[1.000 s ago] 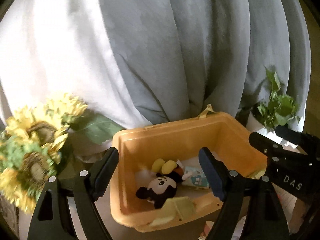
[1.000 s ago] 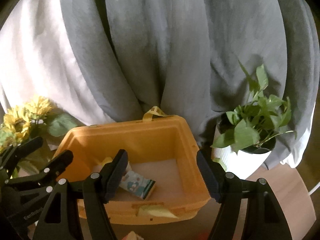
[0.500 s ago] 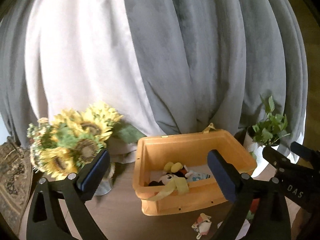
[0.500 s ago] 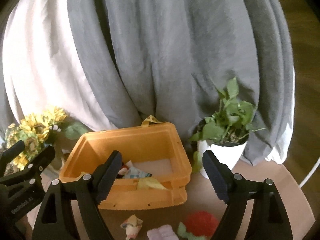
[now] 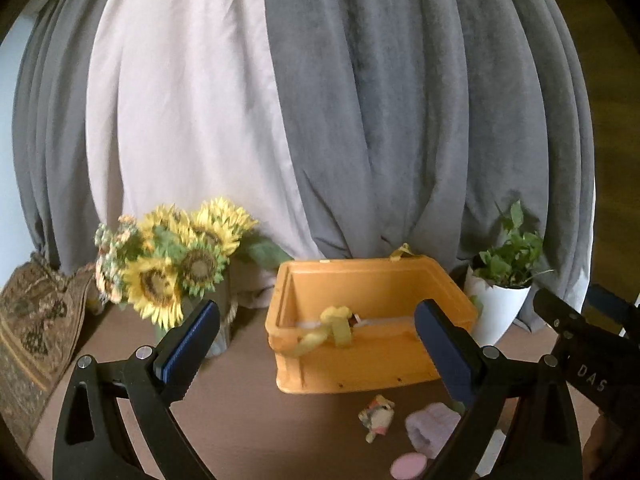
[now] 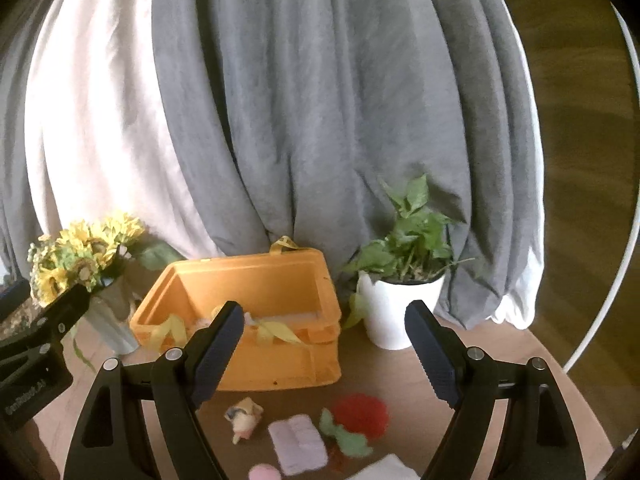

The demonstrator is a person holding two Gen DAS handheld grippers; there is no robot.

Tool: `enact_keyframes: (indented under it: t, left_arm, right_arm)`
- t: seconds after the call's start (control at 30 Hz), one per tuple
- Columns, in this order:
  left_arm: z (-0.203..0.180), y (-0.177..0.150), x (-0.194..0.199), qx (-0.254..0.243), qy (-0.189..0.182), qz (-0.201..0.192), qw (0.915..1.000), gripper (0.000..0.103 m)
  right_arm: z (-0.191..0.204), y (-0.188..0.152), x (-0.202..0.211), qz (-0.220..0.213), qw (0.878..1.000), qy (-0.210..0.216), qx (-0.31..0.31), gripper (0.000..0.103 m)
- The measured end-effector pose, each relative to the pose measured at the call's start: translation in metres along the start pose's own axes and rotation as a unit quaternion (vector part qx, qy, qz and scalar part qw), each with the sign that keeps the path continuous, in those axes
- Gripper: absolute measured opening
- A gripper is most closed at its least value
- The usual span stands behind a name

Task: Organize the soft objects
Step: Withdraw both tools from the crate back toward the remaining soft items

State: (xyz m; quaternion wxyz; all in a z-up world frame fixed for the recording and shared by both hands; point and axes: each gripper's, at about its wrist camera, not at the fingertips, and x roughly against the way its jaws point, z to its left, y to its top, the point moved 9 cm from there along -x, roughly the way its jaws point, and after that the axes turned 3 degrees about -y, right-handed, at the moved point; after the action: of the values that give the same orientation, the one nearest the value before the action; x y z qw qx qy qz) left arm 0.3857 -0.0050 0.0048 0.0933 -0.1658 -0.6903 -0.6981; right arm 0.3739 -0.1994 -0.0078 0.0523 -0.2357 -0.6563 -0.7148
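An orange plastic bin stands on the brown table, with yellow straps over its rim and soft toys mostly hidden inside. In front of it lie a small pale plush toy, a lilac folded cloth, a red plush strawberry with green leaves, a pink round pad and a white cloth. My left gripper is open and empty, raised in front of the bin. My right gripper is open and empty, above the loose toys.
A vase of sunflowers stands left of the bin. A potted green plant in a white pot stands right of it. Grey and white curtains hang behind. A patterned rug lies far left.
Both grippers have pulled back and up from the bin, both open and empty. The bin looks smaller, and the loose toys on the table in front came into view.
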Motion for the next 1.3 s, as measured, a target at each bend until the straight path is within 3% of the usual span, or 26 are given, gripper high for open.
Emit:
enact_keyframes:
  t: [0.53,1.3]
  left_arm:
    - [-0.025,-0.054,0.04,0.047,0.049,0.033,0.9972,0.099]
    - [-0.054,-0.147,0.028,0.068,0.087,0.126,0.9859,0.099]
  right_arm:
    - [-0.034,-0.031,0.023,0.01,0.999,0.044,0.017,0.084]
    - [-0.058,-0.116,-0.002,0.095,0.991,0.079,0.055,0.084]
